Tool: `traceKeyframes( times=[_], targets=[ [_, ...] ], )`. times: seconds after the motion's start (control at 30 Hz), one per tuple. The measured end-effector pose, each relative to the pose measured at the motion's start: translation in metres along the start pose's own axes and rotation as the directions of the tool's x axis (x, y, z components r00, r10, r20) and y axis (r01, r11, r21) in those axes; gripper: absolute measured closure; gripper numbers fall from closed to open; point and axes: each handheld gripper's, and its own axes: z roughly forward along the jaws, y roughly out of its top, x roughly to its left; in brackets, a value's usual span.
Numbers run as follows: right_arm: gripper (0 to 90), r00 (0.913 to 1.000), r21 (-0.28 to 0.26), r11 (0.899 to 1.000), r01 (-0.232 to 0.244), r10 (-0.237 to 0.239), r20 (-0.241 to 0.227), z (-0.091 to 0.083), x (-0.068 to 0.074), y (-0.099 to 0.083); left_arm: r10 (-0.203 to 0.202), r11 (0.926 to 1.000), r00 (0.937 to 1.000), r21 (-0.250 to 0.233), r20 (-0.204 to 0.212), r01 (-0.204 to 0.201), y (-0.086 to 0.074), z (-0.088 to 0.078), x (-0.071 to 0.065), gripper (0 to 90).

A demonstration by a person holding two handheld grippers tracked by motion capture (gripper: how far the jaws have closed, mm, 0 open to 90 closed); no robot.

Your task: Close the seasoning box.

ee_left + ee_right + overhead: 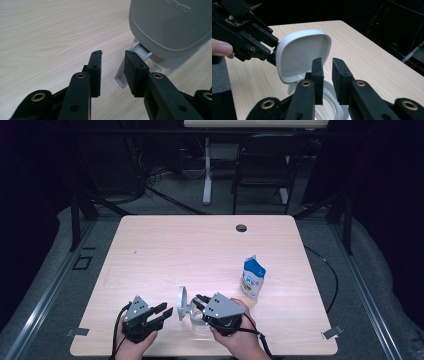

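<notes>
Clear glass jar [199,317] with its white hinged plastic lid [182,303] flipped upright sits near the front edge of my light wooden surface [165,250]. Right claw [327,75] hovers over the rim, slightly parted, gripping nothing. Left claw [113,68] is open just beside the lid, empty. Blue-white pouch [253,277] stands nearby.

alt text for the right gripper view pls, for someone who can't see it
A white hinged lid stands flipped up over a clear container on a pale wooden table, seen between the right claw and its slightly parted black jaws. The left claw reaches in behind the lid.
</notes>
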Motion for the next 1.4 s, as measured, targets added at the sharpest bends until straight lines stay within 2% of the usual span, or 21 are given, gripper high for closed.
traceKeyframes(
  times=[0.23,0.5,0.83,0.97,1.03,1.2,1.4],
  targets=[
    [71.3,0.9995,0.008,1.000,-0.025,0.025,0.018,-0.003,-0.010,-0.007,0.001,1.0000,1.0000,-0.002,0.000,-0.001,0.001,0.002,0.003,65.7],
    [62.9,0.9953,0.012,0.997,-0.082,0.081,0.052,-0.005,-0.020,-0.024,-0.005,1.0000,0.9999,0.002,-0.010,0.005,-0.001,0.001,0.005,63.9],
    [59.5,0.9885,0.003,0.993,-0.119,0.119,0.094,-0.016,-0.034,-0.035,-0.022,0.9998,0.9996,-0.001,-0.016,0.022,-0.006,0.000,0.009,63.0],
    [55.5,0.9864,0.004,0.992,-0.124,0.123,0.109,-0.024,-0.040,-0.040,-0.030,0.9996,0.9994,0.004,-0.016,0.030,-0.008,0.001,0.011,63.0],
    [54.2,0.9838,0.006,0.992,-0.127,0.125,0.129,-0.028,-0.043,-0.044,-0.028,0.9996,0.9995,0.008,-0.017,0.028,-0.009,0.001,0.012,62.9],
    [53.2,0.9700,0.001,0.984,-0.179,0.176,0.167,-0.037,-0.054,-0.056,-0.028,0.9995,0.9995,0.013,-0.011,0.028,-0.010,0.001,0.012,62.7],
    [52.5,0.9629,0.011,0.982,-0.188,0.182,0.199,-0.047,-0.063,-0.066,-0.030,0.9996,0.9996,0.003,-0.002,0.030,-0.010,0.000,0.013,61.7]
  ],
)
